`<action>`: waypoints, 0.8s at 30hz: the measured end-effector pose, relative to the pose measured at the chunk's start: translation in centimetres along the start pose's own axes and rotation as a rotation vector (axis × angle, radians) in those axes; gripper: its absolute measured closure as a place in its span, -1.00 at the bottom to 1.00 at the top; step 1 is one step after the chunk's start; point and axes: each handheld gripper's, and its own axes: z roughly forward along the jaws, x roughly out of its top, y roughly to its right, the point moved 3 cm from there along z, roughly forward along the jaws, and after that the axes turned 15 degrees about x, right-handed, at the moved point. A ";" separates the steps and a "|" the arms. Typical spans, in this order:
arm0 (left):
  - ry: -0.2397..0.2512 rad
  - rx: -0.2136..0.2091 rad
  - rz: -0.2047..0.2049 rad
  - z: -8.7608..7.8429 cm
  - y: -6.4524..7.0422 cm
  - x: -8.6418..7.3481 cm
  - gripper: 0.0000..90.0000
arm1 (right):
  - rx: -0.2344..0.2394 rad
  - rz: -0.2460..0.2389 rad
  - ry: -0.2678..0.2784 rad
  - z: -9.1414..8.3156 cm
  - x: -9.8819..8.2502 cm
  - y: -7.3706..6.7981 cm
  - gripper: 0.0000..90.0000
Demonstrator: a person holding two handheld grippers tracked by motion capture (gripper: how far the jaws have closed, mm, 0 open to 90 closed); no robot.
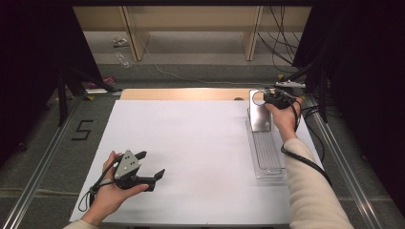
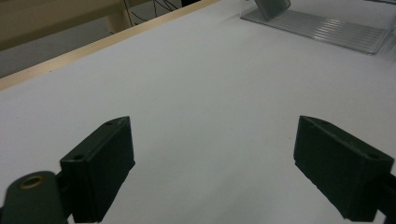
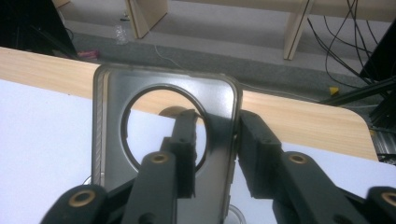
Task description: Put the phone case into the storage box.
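- One metal lid (image 3: 166,140) with a round hole is pinched at its edge by the right tongs (image 3: 217,149), so it is stood up over the clear tray (image 1: 267,155).
- The left tongs (image 1: 148,167) are held wide and empty above the table (image 1: 191,138), out of the way.

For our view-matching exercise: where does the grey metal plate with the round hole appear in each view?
High view: grey metal plate, far right, upright at the clear ribbed tray's far end.
Left gripper view: top edge, right of centre.
Right gripper view: centre.
Shared landmark: wooden table edge.
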 end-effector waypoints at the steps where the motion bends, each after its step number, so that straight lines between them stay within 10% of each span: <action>1: 0.000 0.000 -0.001 0.0 0.0 0.0 -0.74 | 0.000 -0.001 0.000 0.0 0.0 0.0 0.50; 24: 0.001 0.000 0.001 0.0 0.0 0.0 -0.74 | -0.015 0.020 0.022 -0.3 0.3 -0.1 -0.03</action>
